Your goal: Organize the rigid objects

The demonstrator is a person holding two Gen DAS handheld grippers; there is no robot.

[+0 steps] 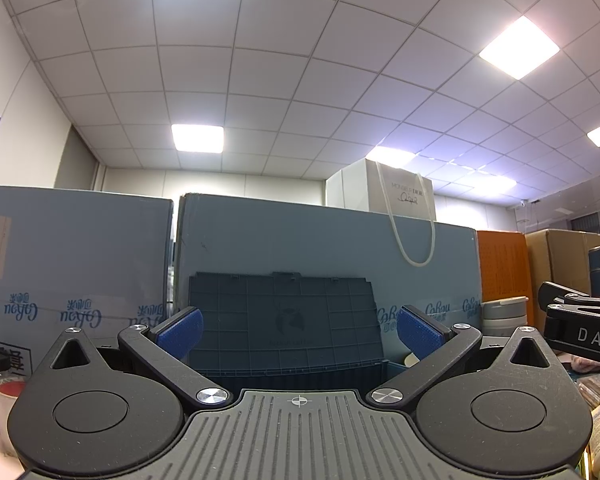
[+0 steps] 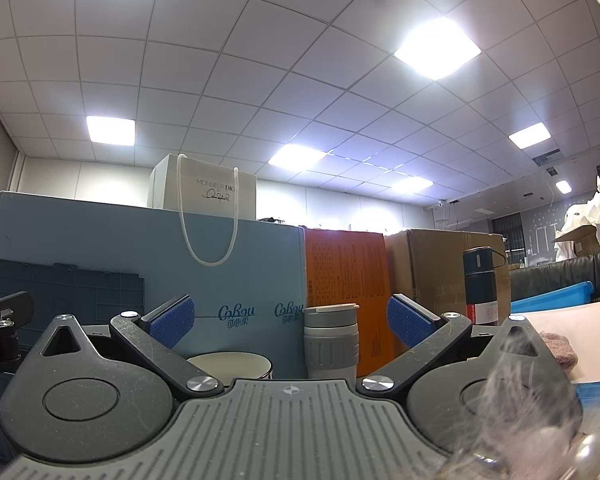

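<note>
- Right gripper [image 2: 291, 322]: jaws spread wide, holding nothing; grey tumbler [image 2: 331, 344] and white bowl [image 2: 230, 364] stand just ahead between its fingers.
- Left gripper [image 1: 299, 330]: jaws likewise apart and empty, facing the dark crate [image 1: 286, 316] with its raised lid.
- Hazard: the tall tumbler may tip if a finger clips it.
- Hazard: fluffy item [image 2: 512, 392] veils the right lens, hiding contact.

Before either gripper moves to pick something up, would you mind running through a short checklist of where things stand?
1. Left gripper open, nothing held: ok.
2. Right gripper open, nothing held: ok.
3. Storage box lid raised, box open ahead of the left gripper: ok.
4. Grey cup upright, between the right fingers' line: ok.
5. White bowl upright: ok.
6. Space left inside the box: cannot tell.
</note>
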